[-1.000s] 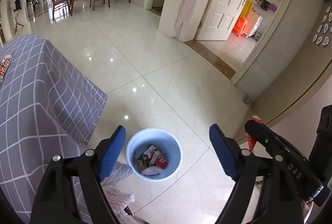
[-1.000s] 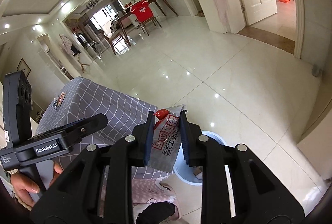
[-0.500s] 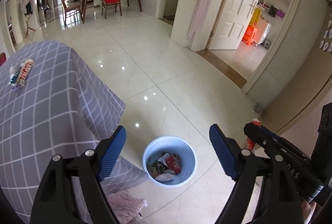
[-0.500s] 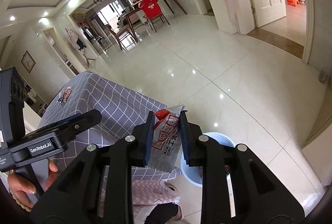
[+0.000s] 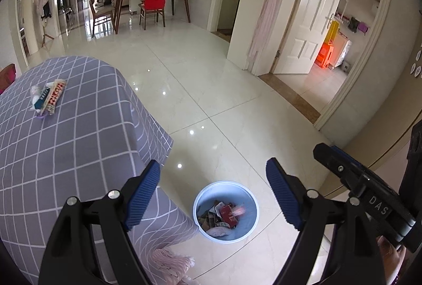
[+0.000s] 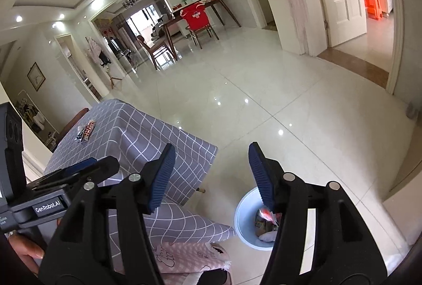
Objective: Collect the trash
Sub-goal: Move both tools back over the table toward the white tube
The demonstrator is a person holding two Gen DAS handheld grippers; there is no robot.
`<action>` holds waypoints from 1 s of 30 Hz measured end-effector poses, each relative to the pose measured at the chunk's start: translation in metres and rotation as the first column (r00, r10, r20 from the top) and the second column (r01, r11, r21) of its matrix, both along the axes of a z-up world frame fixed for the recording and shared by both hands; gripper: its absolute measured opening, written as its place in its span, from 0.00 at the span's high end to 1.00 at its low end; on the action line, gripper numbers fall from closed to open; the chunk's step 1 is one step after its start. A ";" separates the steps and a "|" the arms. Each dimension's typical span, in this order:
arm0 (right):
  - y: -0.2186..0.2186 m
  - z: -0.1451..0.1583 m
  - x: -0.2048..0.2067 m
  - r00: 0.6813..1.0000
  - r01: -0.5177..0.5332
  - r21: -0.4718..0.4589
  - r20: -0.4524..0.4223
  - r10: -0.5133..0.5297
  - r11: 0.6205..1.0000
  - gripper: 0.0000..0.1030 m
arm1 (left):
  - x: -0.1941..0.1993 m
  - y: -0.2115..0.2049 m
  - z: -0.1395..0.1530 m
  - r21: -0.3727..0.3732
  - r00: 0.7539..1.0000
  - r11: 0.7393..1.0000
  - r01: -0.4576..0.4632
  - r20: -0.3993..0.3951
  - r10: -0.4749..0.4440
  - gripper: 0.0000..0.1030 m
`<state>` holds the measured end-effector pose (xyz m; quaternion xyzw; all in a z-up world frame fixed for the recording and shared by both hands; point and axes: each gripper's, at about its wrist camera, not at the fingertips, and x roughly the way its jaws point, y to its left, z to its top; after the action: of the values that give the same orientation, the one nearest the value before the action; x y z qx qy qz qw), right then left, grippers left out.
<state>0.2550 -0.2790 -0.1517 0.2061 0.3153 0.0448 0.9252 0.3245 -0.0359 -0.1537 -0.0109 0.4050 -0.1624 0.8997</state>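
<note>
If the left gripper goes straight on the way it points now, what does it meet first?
Probably the bin on the floor: it lies between and beyond the open left gripper, nothing in front. Depth is unclear.

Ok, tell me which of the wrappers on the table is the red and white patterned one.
The long wrapper on the right of the small pile on the checked tablecloth, nearest the table edge. The ones beside it are clear and dark blue.

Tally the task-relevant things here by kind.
Trash bins: 1, pale blue bin on the floor, wrappers inside
Wrapper piles left on the checked tablecloth: 1, pieces not separable
Grippers: 2, left gripper and right gripper
Total: 4
</note>
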 end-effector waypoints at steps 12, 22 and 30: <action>0.038 0.025 -0.003 0.999 -0.041 -0.028 0.019 0.042 0.999 0.44 | -0.011 0.039 0.020 -0.032 0.999 0.999 -0.036 0.039 0.037 0.22; 0.114 0.041 0.018 0.985 -0.171 -0.062 0.024 0.173 0.983 0.44 | -0.003 0.125 0.030 -0.028 0.985 0.986 -0.163 0.055 0.164 0.22; 0.194 0.045 0.065 0.956 -0.291 -0.106 0.001 0.293 0.951 0.44 | 0.025 0.210 0.035 -0.038 0.954 0.955 -0.294 0.043 0.296 0.22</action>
<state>0.3195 -0.0853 -0.1065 0.1082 0.3365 0.1664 0.9205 0.3497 0.1742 -0.1191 -0.0815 0.3744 -0.0330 0.9231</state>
